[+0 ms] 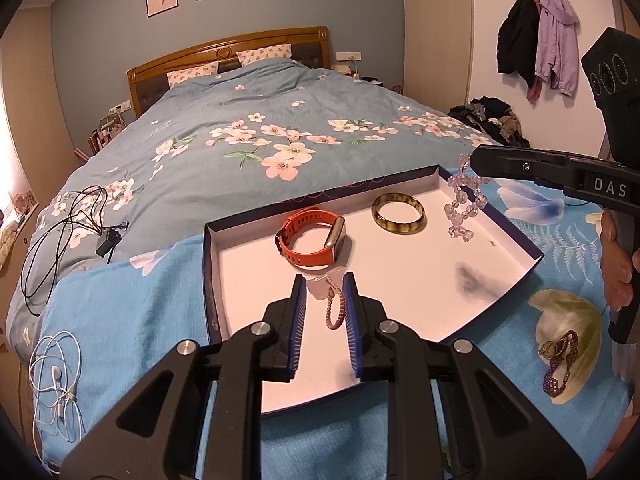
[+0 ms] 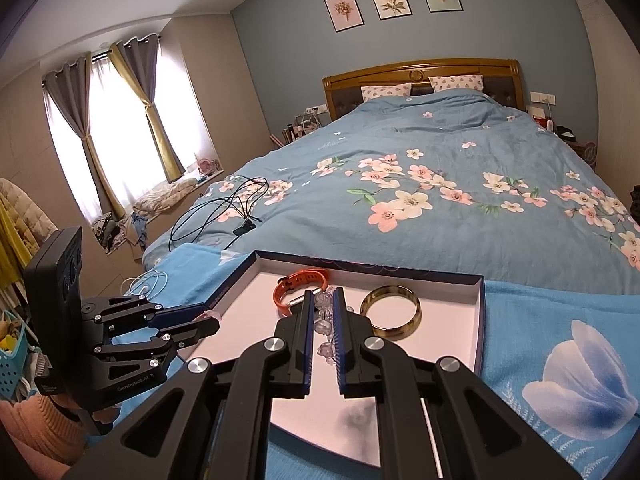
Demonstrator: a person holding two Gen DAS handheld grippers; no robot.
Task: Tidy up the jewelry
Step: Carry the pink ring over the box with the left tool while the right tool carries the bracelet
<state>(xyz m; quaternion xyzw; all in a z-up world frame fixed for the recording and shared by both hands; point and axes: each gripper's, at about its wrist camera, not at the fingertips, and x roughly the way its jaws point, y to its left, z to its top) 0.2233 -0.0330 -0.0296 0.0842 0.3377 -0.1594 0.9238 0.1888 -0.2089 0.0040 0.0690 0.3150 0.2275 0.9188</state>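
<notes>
A shallow box (image 1: 248, 320) with dark rim and white floor lies on the bed's blue cloth; it also shows in the right wrist view (image 2: 478, 320). In it lie an orange watch (image 1: 310, 236) (image 2: 296, 284) and a mottled bangle (image 1: 398, 213) (image 2: 391, 312). My left gripper (image 1: 325, 286) is shut on a pink cord bracelet with a pale pendant (image 1: 335, 306), hanging above the box's near part. My right gripper (image 2: 323, 300) (image 1: 474, 160) is shut on a clear bead bracelet (image 1: 462, 204) (image 2: 325, 322), held above the box's far right corner.
A dark red beaded bracelet (image 1: 558, 362) lies on the cloth right of the box. White earphones (image 1: 56, 376) lie at the left. Black cables with a charger (image 1: 80, 224) lie on the floral quilt (image 1: 256, 120) beyond.
</notes>
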